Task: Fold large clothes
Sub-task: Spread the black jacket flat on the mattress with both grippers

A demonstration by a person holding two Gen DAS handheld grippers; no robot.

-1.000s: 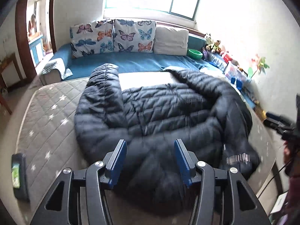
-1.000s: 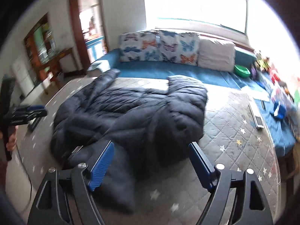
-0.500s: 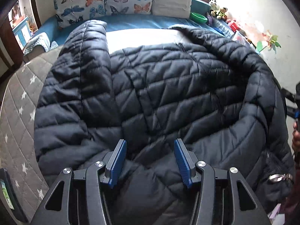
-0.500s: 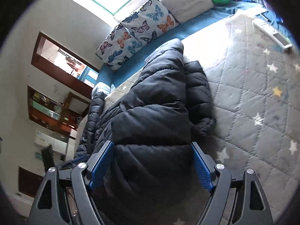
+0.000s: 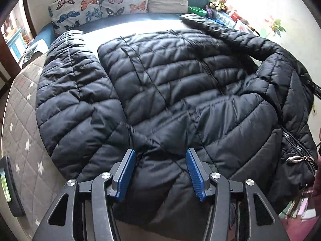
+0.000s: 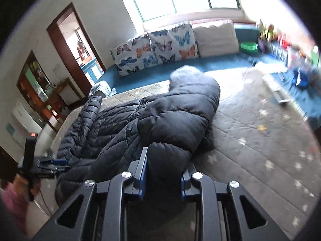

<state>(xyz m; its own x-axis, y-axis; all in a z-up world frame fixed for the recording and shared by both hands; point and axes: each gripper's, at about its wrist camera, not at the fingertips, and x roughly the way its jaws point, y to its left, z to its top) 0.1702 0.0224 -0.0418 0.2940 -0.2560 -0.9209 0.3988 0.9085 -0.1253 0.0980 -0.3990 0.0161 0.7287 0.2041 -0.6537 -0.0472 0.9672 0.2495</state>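
Note:
A large black puffer jacket (image 5: 180, 84) lies spread on a grey star-quilted mattress (image 5: 20, 120), with its zipper pull (image 5: 297, 158) at the right. My left gripper (image 5: 159, 152) hovers low over the jacket's near edge. Its jaws are opening slightly, fabric lies under the gap, and the pads do not press it. In the right wrist view the jacket (image 6: 170, 116) is bunched, one side folded over. My right gripper (image 6: 165, 160) is closing, and its blue pads squeeze a puffy fold at the near end. The left gripper (image 6: 58, 161) shows at the far left, held by a hand in a pink sleeve.
Butterfly pillows (image 5: 100, 6) and a beige pillow (image 6: 216, 38) line the back on blue bedding (image 6: 140, 76). Toys, a green bowl (image 6: 248, 47) and clutter fill the right side. A dark phone-like device (image 5: 8, 182) lies at the mattress's left edge. Bare mattress (image 6: 250, 140) stretches to the right of the jacket.
The left gripper has sunk close over the jacket. The right gripper's wide jaws have closed onto a fold of the jacket, and its view has rolled back to level.

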